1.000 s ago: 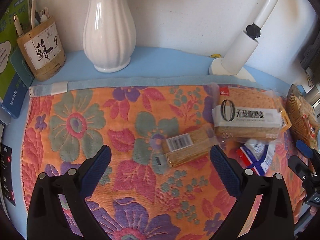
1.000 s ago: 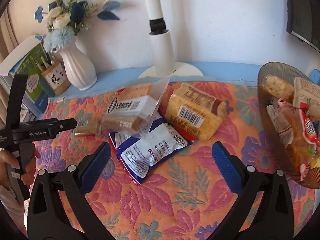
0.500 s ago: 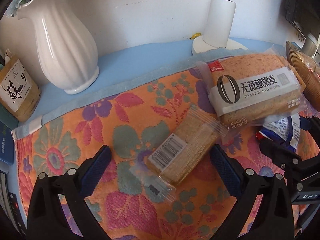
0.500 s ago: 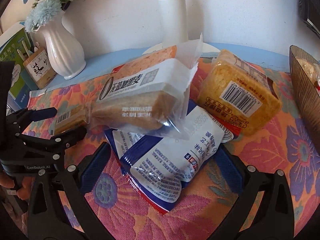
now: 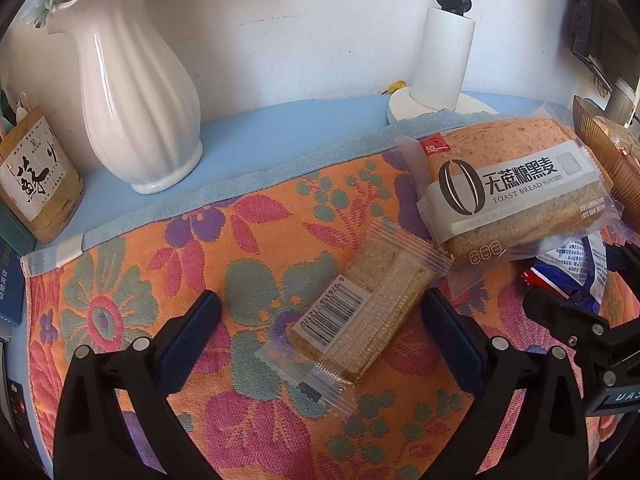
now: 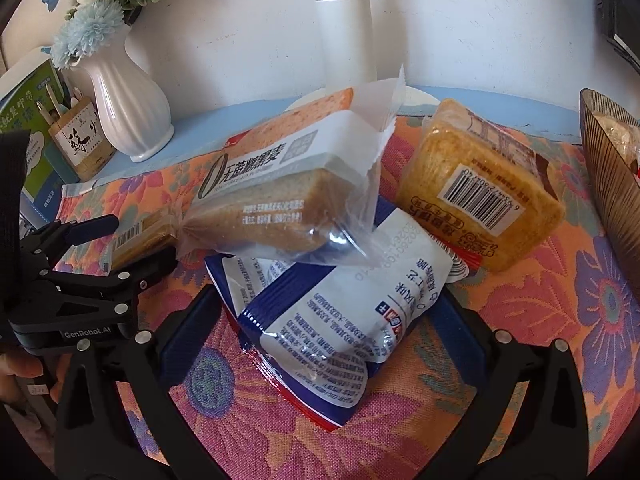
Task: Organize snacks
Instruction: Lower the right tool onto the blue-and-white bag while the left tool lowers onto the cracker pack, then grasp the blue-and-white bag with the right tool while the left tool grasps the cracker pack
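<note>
A small clear-wrapped wafer bar [image 5: 360, 304] with a barcode lies on the flowered cloth [image 5: 140, 280], between the jaws of my open left gripper [image 5: 320, 316]. A toast bread pack [image 5: 516, 196] lies to its right. My open right gripper [image 6: 332, 320] straddles a blue and white snack bag [image 6: 340, 316], which lies under the toast bread pack [image 6: 280, 196]. A yellow cake pack [image 6: 480, 192] lies to the right. A brown ribbed basket [image 6: 612, 176] holding snacks stands at the far right. The left gripper shows in the right wrist view [image 6: 116, 240].
A white vase [image 5: 136, 92] and a bamboo pen holder [image 5: 38, 184] stand at the back left on the blue table. A white lamp base [image 5: 436, 100] stands at the back. Books [image 6: 28, 128] stand at the far left.
Both grippers have moved forward and lower. The wafer bar now lies between the left jaws, and the blue and white bag lies between the right jaws.
</note>
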`<state>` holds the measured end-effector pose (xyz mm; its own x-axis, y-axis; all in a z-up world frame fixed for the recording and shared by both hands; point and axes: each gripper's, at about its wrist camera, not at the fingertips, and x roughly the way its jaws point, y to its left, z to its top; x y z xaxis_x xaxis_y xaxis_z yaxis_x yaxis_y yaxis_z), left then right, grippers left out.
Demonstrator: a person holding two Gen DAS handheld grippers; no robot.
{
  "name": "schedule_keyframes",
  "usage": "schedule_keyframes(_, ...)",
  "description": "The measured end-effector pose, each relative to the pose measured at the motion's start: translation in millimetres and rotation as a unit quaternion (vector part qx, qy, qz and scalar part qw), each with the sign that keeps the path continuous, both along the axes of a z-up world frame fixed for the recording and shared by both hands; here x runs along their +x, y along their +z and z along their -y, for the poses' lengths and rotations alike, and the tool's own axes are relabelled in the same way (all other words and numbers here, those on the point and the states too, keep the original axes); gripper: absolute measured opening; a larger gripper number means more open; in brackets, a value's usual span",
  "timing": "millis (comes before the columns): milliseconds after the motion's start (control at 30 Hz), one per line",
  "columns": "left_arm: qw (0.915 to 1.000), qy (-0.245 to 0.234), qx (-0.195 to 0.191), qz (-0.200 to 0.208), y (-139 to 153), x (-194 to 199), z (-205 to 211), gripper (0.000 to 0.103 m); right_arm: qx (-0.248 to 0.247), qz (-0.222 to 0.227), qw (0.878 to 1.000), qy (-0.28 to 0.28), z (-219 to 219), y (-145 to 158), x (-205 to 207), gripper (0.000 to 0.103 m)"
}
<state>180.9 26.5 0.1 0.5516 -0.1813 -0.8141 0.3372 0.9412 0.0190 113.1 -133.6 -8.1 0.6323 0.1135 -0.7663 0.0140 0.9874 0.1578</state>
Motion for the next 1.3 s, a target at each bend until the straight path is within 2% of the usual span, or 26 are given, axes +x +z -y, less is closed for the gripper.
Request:
schedule_keyframes(233, 1.0, 0.0, 0.0, 0.0, 1, 1, -1, 0.098, 0.117, 0.033, 0.993, -0.005, 34, 3, -10, 0.1)
schedule_keyframes(300, 1.0, 0.0, 0.001, 0.001, 0, -1, -1, 0.098, 0.101, 0.028, 0.994, -0.011, 30, 4, -8, 0.1)
schedule_keyframes(433, 1.0, 0.0, 0.001, 0.001, 1, -2, 0, 0.098, 0.013, 0.005, 1.0, -0.016, 4, 3, 6, 0.1)
schedule_keyframes(567, 1.0, 0.0, 0.002, 0.002, 2, -2, 0, 0.098, 0.032, 0.01, 0.999, -0.022, 6, 2, 11, 0.1)
schedule_keyframes(633, 1.0, 0.0, 0.005, 0.004, 3, -4, 2, 0.098, 0.043, 0.016, 0.999, -0.027, 11, 3, 9, 0.097)
schedule_keyframes(800, 0.9999, -0.003, 0.008, 0.009, 5, -7, 5, 0.097, 0.038, 0.019, 0.999, -0.028, 11, 4, 9, 0.091)
schedule_keyframes(867, 0.9997, -0.015, 0.006, 0.019, 8, -12, 9, 0.086, 0.04, 0.022, 0.998, -0.029, 12, 5, 7, 0.087)
schedule_keyframes(933, 0.9986, -0.041, 0.01, 0.031, 11, -19, 18, 0.06, 0.045, 0.028, 0.998, -0.031, 19, 8, 0, 0.076)
schedule_keyframes(967, 0.9978, -0.054, 0.014, 0.036, 12, -22, 22, 0.055, 0.045, 0.03, 0.998, -0.029, 19, 9, 0, 0.072)
schedule_keyframes(1033, 0.9962, -0.072, 0.022, 0.044, 13, -26, 30, 0.036, 0.044, 0.033, 0.998, -0.031, 20, 11, -2, 0.07)
schedule_keyframes(1167, 0.996, -0.074, 0.02, 0.047, 14, -27, 30, 0.033, 0.053, 0.034, 0.998, -0.026, 25, 12, -5, 0.065)
schedule_keyframes(1300, 0.9977, -0.05, 0.002, 0.045, 16, -23, 18, 0.032, 0.056, 0.027, 0.998, 0.0, 27, 14, -19, 0.064)
